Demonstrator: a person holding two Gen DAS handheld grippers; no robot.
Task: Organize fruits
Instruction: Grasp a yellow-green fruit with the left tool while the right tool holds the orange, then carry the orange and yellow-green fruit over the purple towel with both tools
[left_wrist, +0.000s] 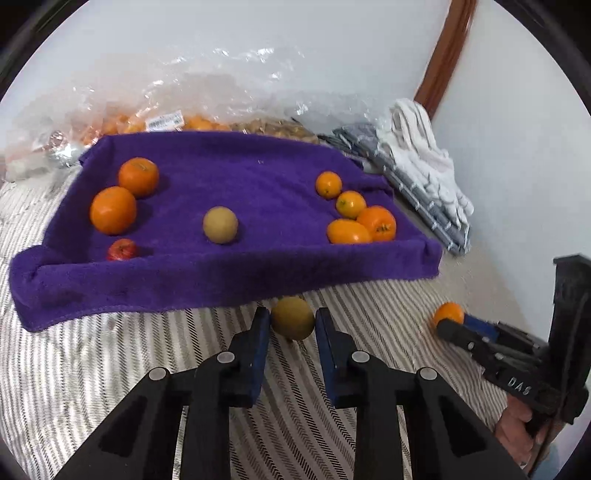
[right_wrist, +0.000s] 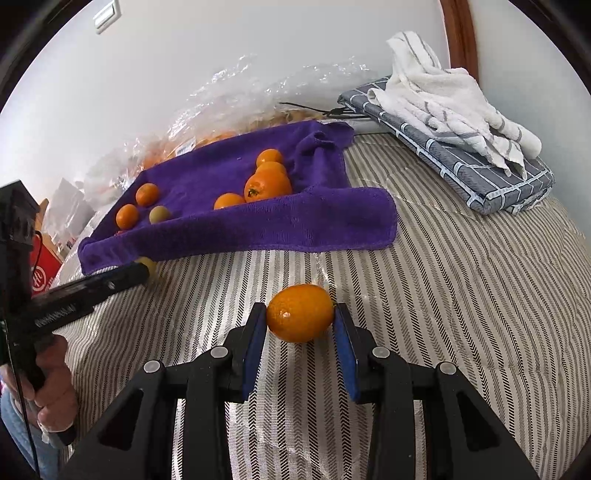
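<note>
A: Eight fruits are counted on the purple towel (left_wrist: 229, 177), whose edges are raised like a shallow tray, just beyond the left gripper (left_wrist: 292, 325).

B: How are they grouped?

A: Two large oranges (left_wrist: 113, 209) and a small red fruit (left_wrist: 122, 250) are seen ahead and to the left of that gripper. A dull yellow-green fruit (left_wrist: 220, 224) is set alone ahead of it, near the towel's middle. Four smaller orange fruits (left_wrist: 376, 223) are clustered ahead and to the right, touching one another.

B: And behind the towel?

A: A clear plastic bag (left_wrist: 207, 92) is seen there, with more orange fruit inside; the count cannot be told.

B: What is held?

A: A round yellow-green fruit (left_wrist: 293, 317), matt and slightly blurred, is bracketed between the left gripper's blue pads (left_wrist: 261, 354), just short of the towel's near edge. Whether it is truly pinched cannot be told. An oval orange fruit (right_wrist: 300, 313), glossy with a small highlight, is set between the fingers of the right gripper (right_wrist: 300, 321); it is touched by the left pad, and a thin gap is seen at the right pad. It is rested on the striped bedcover (right_wrist: 461, 295), well short of the towel.

B: Anything else?

A: A white striped cloth (right_wrist: 450, 96) is piled on a folded grey-blue patterned sheet (right_wrist: 480, 177), far ahead and right of the right gripper.
</note>
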